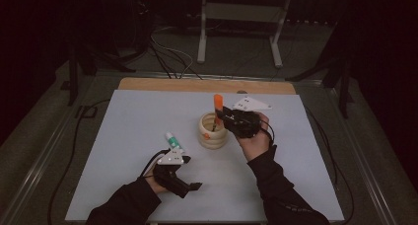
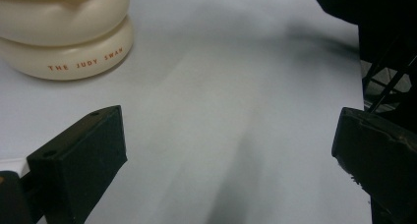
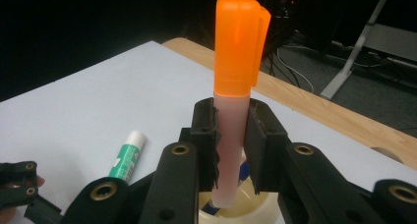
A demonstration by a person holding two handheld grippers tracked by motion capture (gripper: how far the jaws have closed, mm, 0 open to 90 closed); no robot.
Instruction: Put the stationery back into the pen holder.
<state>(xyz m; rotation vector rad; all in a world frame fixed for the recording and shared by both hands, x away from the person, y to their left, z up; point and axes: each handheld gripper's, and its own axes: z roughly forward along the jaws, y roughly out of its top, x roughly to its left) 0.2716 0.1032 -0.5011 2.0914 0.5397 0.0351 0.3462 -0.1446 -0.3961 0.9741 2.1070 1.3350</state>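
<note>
An orange-capped highlighter [image 3: 239,52] with a pale pink barrel stands upright in my right gripper [image 3: 231,140], which is shut on the barrel just below the cap. Its lower end reaches into the mouth of a cream ribbed cup [image 3: 255,207]. In the high view the highlighter [image 1: 218,102] sticks up over the cup [image 1: 213,133] at the table's middle, with my right gripper [image 1: 221,117] at the cup's right side. My left gripper [image 1: 192,174] rests low near the front edge, its jaws wide apart. In the left gripper view, my left gripper [image 2: 231,135] is open with bare table between its jaws.
A green and white glue stick [image 1: 173,142] lies on the white table top [image 1: 128,116] left of the cup, just beyond my left hand; it also appears in the right gripper view [image 3: 127,155]. The cup [image 2: 64,37] carries orange lettering. A wooden strip [image 1: 197,85] borders the far edge.
</note>
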